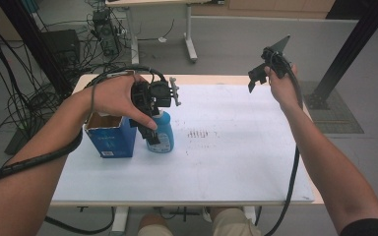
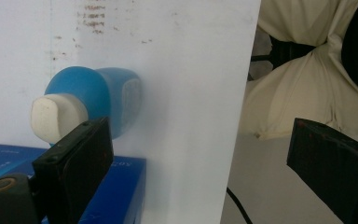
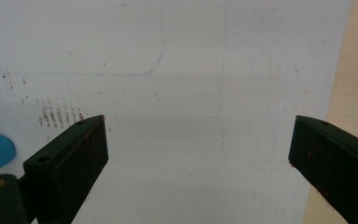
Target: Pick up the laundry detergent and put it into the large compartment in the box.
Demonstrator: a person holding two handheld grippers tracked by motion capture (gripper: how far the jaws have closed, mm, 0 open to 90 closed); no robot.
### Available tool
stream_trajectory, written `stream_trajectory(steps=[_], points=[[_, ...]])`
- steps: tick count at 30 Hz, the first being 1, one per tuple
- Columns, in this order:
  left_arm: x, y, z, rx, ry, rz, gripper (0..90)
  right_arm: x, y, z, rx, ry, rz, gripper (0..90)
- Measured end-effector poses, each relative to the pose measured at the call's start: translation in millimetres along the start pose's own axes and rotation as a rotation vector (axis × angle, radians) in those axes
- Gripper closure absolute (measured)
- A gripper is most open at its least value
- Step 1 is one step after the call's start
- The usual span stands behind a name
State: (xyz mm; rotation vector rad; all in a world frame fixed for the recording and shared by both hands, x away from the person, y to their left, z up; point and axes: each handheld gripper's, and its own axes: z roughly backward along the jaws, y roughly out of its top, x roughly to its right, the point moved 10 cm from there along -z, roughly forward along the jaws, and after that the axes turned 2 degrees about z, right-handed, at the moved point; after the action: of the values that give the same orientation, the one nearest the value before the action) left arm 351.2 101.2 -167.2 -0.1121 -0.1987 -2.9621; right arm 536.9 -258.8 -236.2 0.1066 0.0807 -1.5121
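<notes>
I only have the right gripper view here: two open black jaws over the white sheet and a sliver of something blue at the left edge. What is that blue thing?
Observer: A blue bottle with a white cap, standing on the white sheet.
Operator: Anything next to it?
Observer: An open blue box stands right beside it, on its left in the high view.
Operator: Where is the left gripper?
Observer: The left gripper is above the bottle, jaws wide open and nothing between them.
</notes>
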Motion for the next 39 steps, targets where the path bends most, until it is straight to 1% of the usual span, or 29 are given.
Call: stream_trajectory(steps=[12,18,26,39], points=[[-0.7,-0.1,-0.7,0.000,-0.004,0.005,7.5,-1.7,0.4,-0.8,0.001,-0.003,0.004,4.5],[-0.8,-0.3,-3.9,0.005,-0.007,0.005,7.5,-1.0,0.3,-0.8,0.000,-0.001,0.002,4.5],[-0.7,1.4,-5.4,-0.001,-0.011,0.004,7.6,1.1,-1.0,0.8,0.004,0.001,-0.001,4.5],[-0.4,2.3,-1.9,-0.001,0.003,0.004,7.6,-0.3,-1.9,1.6,0.006,0.003,0.003,4.5]])
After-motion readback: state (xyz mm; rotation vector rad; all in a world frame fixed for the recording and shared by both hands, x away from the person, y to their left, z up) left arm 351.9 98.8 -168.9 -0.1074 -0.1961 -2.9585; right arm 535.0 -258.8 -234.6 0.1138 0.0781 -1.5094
